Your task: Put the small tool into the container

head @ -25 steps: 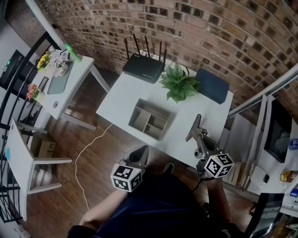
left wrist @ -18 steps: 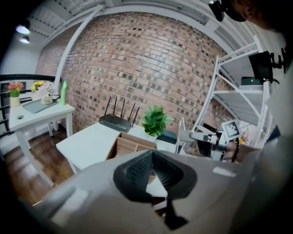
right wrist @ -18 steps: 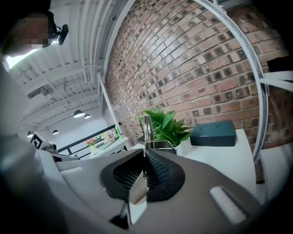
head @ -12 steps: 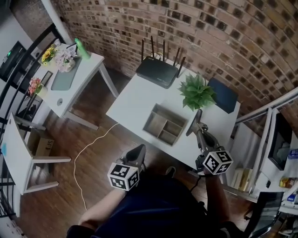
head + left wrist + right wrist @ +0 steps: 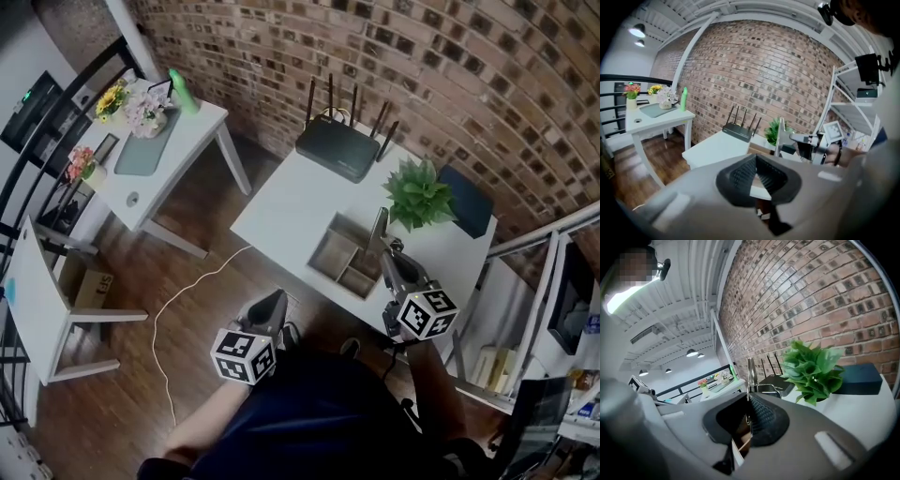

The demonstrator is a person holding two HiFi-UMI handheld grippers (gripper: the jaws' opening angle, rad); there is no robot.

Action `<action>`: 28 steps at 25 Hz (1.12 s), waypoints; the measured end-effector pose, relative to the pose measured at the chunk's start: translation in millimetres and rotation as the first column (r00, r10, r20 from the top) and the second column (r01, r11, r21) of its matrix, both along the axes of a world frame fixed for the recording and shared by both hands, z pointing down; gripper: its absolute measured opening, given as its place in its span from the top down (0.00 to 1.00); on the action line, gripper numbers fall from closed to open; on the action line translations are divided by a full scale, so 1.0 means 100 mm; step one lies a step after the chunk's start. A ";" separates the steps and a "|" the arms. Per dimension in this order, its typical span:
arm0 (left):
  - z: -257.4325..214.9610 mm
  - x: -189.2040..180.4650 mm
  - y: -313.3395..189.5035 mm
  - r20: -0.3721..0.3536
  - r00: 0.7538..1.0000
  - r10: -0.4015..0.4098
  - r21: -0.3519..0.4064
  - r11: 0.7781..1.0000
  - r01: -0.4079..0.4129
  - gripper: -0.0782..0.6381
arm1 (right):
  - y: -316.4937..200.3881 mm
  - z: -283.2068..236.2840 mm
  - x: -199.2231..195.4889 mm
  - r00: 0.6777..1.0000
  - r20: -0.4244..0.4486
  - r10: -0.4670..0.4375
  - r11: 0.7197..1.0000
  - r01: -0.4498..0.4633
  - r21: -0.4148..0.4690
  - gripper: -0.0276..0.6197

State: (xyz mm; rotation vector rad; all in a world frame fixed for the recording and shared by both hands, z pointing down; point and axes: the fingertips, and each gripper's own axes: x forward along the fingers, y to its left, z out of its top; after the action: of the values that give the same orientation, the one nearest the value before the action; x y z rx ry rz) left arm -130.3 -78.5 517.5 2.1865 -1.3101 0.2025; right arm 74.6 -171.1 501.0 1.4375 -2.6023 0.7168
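Brick wall (image 5: 450,56) backs room. At left, side desk (image 5: 159,178) with flowers. Left gripper (image 5: 277,300) low, off near edge of white table (image 5: 291,202), jaws together, nothing between. Table carries router (image 5: 337,150) at far edge, compartmented container (image 5: 354,258) mid-table, plant (image 5: 419,195), dark blue box (image 5: 466,214) at right. Right gripper (image 5: 386,251) clamped on small tool (image 5: 378,230): thin metal strip standing up from jaw tips, overlapping container's right side in head view, not inside it.
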 end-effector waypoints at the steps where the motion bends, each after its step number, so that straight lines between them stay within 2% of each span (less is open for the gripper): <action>1: 0.01 -0.06 0.00 0.001 1.000 -0.009 -0.001 1.000 0.009 0.89 | -0.02 0.02 -0.07 1.000 0.001 -0.009 1.000 0.009 -0.003 0.94; 8: 0.03 -0.35 -0.01 0.006 0.999 -0.032 -0.017 0.999 0.032 0.88 | -0.12 0.22 -0.43 0.999 -0.012 -0.033 0.998 0.032 -0.045 0.94; 15: 0.11 -0.56 -0.04 0.012 0.999 -0.036 -0.039 0.999 0.036 0.88 | -0.11 0.53 -0.61 0.999 -0.053 -0.013 0.994 0.007 -0.110 0.94; 23: 0.16 -0.69 -0.10 0.016 1.000 -0.015 -0.054 0.998 0.016 0.88 | 0.05 0.85 -0.76 0.978 -0.210 -0.008 0.989 -0.023 -0.144 0.94; 28: 0.18 -0.71 -0.13 0.017 1.000 0.002 -0.062 0.998 -0.001 0.88 | 0.15 1.09 -0.84 0.971 -0.241 -0.004 0.978 -0.046 -0.202 0.94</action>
State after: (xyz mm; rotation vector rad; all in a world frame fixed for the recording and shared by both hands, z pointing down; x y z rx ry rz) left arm -201.5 -92.0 535.6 2.1379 -1.2943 0.2595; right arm -9.7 -155.7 609.8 1.3961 -2.2623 0.7395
